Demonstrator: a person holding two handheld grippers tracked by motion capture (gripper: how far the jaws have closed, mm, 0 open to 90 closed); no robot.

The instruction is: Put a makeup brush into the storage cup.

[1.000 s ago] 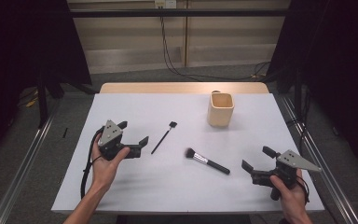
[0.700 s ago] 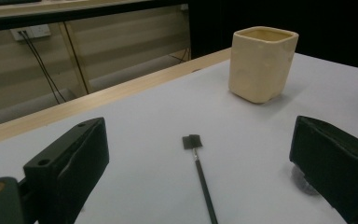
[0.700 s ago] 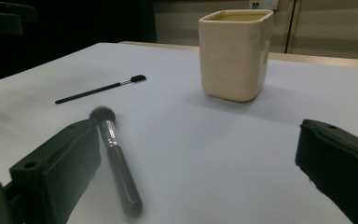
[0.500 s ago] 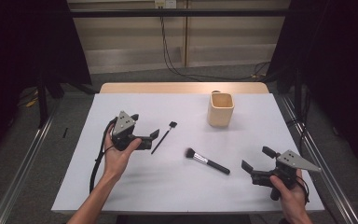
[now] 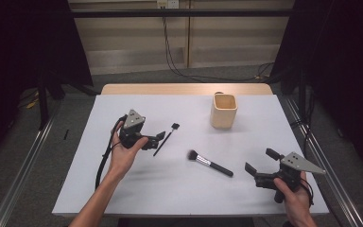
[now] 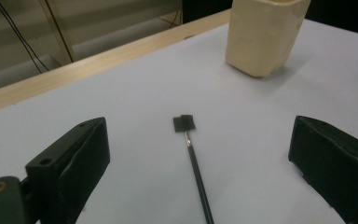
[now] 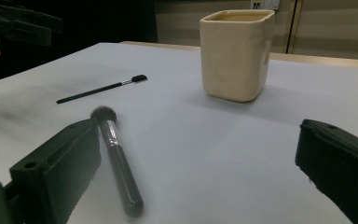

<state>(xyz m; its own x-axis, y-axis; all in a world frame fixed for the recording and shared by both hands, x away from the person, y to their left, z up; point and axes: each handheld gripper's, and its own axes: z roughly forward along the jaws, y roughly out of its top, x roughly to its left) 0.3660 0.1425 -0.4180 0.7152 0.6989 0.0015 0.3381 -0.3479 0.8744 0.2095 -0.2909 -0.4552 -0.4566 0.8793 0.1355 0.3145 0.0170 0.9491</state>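
Left gripper view: thin brush [image 6: 193, 158] lying flat on the worktop [image 6: 261, 116], dead ahead between wide-open jaws of the left hand-held gripper [image 6: 200, 163], handle toward the camera, square head away. Nearer this one than the right hand-held gripper [image 5: 264, 165], also open, well apart beside the thicker brush [image 5: 210, 163].

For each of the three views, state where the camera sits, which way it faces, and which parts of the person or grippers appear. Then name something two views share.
High view: fixed above the person's side, facing forward and down on the table; both forearms, left gripper, right gripper.
Left gripper view: rides the left gripper, facing the thin brush; own open jaws.
Right gripper view: rides the right gripper, facing the fluffy brush; own open jaws.
Shared: the cream cup.
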